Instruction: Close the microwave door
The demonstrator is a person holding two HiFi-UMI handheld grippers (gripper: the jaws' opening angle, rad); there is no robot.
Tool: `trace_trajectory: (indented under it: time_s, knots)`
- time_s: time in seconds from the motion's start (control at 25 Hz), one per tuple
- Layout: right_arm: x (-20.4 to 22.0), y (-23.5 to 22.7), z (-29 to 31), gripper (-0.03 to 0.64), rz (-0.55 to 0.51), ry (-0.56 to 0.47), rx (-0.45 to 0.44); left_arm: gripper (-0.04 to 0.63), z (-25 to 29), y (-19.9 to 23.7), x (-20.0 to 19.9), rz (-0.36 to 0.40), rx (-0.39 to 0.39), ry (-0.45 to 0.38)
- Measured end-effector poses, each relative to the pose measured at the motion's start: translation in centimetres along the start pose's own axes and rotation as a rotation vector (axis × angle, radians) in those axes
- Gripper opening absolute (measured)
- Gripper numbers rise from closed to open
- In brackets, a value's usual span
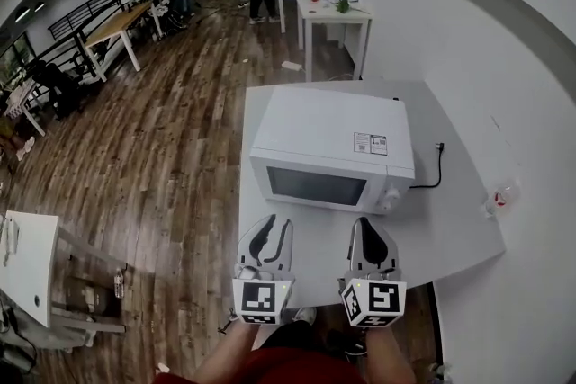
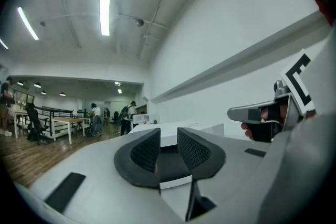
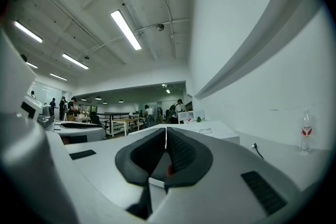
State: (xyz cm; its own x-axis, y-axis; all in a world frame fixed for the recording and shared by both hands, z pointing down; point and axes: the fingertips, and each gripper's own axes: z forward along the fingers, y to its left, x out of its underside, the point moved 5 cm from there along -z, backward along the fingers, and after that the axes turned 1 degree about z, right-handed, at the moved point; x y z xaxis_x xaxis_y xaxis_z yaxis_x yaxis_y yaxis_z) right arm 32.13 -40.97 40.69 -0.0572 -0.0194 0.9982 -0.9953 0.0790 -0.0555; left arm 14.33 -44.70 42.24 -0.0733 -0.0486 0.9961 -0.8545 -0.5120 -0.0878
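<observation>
The white counter (image 1: pixel 450 220) stands with its right edge against the wall and carries everything. The microwave (image 1: pixel 333 148) sits in the middle of it, a little toward the left edge, and its front faces the near edge where the person stands. I think it is placed so that the door can be reached from that side.

The door (image 1: pixel 315 186) takes the left part of the front. Its dark window lies flat in one line with the panel that has the round knob (image 1: pixel 389 202), and no gap shows, so I judge the door is already closed. The top of the microwave is plain white with a small label (image 1: pixel 370 143).

Both grippers are held side by side over the near edge, just in front of the door and apart from it. They are probably kept there because nothing is left to push. The left gripper (image 1: pixel 277 225) has its fingers (image 2: pixel 147 152) released, with only air between them. The fingers (image 3: pixel 181 152) of the right gripper (image 1: pixel 366 225) are clenched tip to tip on nothing.

A black cable (image 1: pixel 430 180) runs from the microwave toward the right edge, and a small bottle (image 1: pixel 500 196) stands there.
</observation>
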Motion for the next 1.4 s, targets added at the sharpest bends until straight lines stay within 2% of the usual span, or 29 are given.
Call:
trace_trajectory:
  time_s: [0.2,0.4,0.52,1.4]
  knots:
    - [-1.0,1.8,-0.6,0.029,-0.010,-0.024,-0.033,0.098,-2.5,1.5,-1.0,-0.009,-0.054,-0.004]
    - [-1.5,3.4,-0.8,0.029,-0.023,-0.037,-0.060,0.032,-4.4,2.8,-1.8,0.007,-0.116,-0.032]
    - [-1.7,4.0,-0.8,0.029,-0.038,-0.041,-0.069,0.026,-4.9,3.5,-2.1,0.010,-0.150,-0.037]
    - [-2.1,3.5,-0.5,0.029,-0.063,-0.030,-0.086,0.026,-3.7,2.7,-2.0,-0.009,-0.153,-0.030]
